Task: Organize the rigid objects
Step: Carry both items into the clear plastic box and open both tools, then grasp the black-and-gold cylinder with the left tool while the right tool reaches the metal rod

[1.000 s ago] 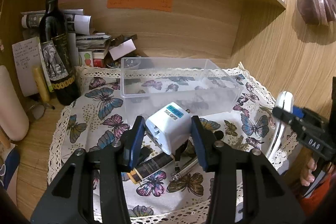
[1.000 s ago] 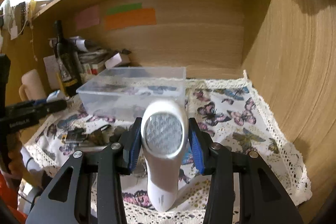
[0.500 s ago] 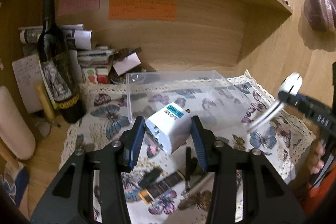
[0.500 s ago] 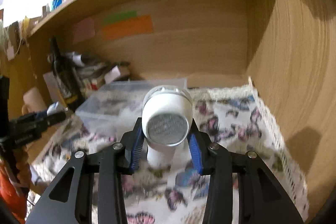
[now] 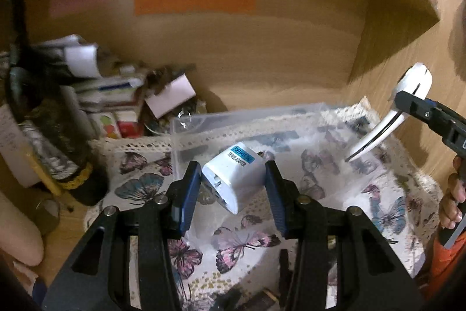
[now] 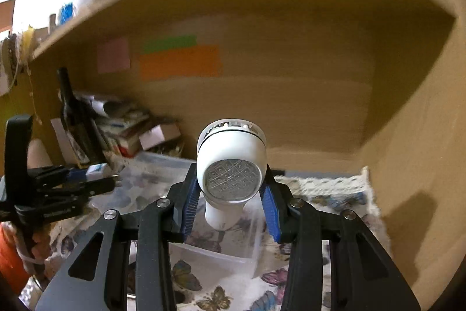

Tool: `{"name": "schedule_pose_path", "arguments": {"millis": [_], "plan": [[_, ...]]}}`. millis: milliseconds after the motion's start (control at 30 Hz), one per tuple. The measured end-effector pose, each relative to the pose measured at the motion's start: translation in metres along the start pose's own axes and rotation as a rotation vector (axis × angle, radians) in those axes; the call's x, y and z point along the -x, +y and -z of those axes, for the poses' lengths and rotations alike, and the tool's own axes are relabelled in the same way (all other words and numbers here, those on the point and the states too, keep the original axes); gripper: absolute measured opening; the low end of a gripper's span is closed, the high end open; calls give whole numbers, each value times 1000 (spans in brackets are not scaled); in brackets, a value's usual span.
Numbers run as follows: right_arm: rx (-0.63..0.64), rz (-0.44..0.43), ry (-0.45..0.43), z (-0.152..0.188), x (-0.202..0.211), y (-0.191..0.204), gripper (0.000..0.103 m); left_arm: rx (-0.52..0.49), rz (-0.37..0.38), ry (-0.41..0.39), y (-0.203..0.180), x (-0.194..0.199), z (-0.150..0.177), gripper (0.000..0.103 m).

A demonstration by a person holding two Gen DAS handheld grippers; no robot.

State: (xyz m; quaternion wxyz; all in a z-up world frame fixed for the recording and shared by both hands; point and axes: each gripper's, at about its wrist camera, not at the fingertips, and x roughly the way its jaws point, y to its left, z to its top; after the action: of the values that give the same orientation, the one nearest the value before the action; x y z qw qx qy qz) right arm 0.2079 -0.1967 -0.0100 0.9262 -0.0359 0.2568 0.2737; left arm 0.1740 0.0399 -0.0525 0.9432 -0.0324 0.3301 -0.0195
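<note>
I am holding the white cube-shaped travel adapter [image 5: 236,179] clamped in my left gripper [image 5: 233,188], hanging just above the near-left corner of the clear plastic rectangular bin [image 5: 186,124]. My right gripper [image 6: 230,194] is clamping the white plastic lint shaver [image 6: 231,165], its handle pointing down over the bin's right side. Both drops are straight down, I judge.
</note>
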Motion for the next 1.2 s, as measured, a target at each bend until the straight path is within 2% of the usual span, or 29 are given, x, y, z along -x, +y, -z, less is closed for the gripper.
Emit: {"name": "schedule_pose_path", "arguments": {"millis": [133,267,467,567,667,833,933,1033,1133,1200], "plan": [[-32,-58,73,6,-30,11,36,-9,-16,53,-1,-27,4,44],[1,-84,97,10,-52,25,36,-11,-16,78,-1,-39,8,44],[36,-98,132,15,-58,22,36,-24,-2,87,0,-45,11,44],[41,-76,160,17,-58,13,36,-35,2,86,-1,-49,11,44],[68,-20,240,29,-68,8,36,-41,5,84,-2,-51,10,44],[58,-27,298,34,-86,5,36,-41,8,74,-4,-47,5,44],[87,-2,325,33,-96,11,37,-46,-5,55,-5,-37,2,45],[89,-2,345,34,-97,14,41,-40,-12,29,-3,-22,3,56],[89,25,285,32,-77,12,54,-42,-23,3,-1,-7,5,64],[77,21,257,29,-65,8,58,-49,-33,-11,0,3,7,72]]}}
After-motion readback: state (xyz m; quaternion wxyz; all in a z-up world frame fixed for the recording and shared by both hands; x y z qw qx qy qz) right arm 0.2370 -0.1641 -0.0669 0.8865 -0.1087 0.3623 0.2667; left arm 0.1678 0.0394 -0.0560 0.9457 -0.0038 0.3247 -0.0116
